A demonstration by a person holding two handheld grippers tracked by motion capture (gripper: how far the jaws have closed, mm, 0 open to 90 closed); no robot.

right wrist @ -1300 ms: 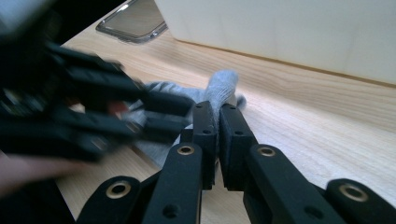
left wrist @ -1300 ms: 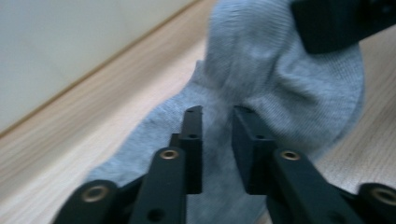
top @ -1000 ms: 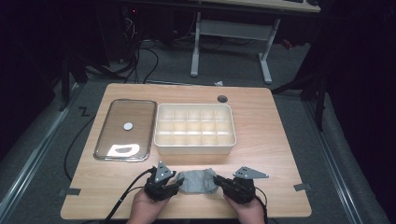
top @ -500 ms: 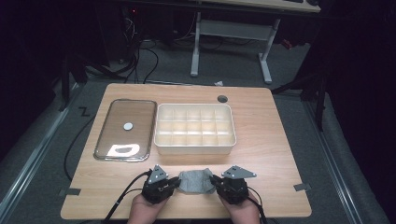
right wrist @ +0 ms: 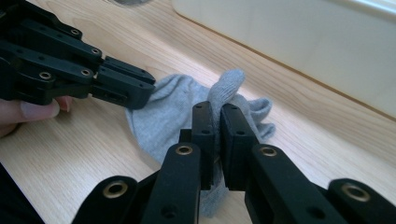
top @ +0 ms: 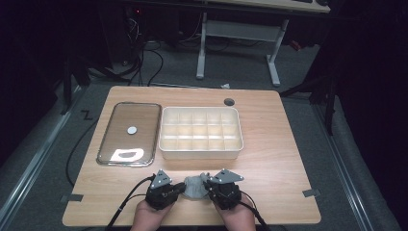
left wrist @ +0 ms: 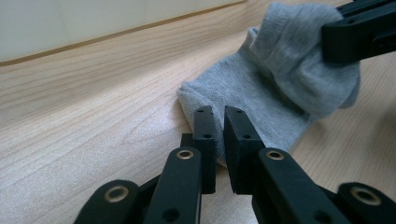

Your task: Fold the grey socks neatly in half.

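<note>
Both your grippers have closed inward on the grey sock (top: 194, 186); left gripper (left wrist: 218, 122) and right gripper (right wrist: 215, 117) fingers clench its opposite edges on the surface (top: 279, 159).

Right gripper (right wrist: 217, 112) jaws pinched on a raised fold of grey sock (right wrist: 173, 114), sock lying on wooden table (right wrist: 84, 154), left gripper (right wrist: 126, 86) touching its far edge, cream tray wall (right wrist: 299, 42) behind
</note>
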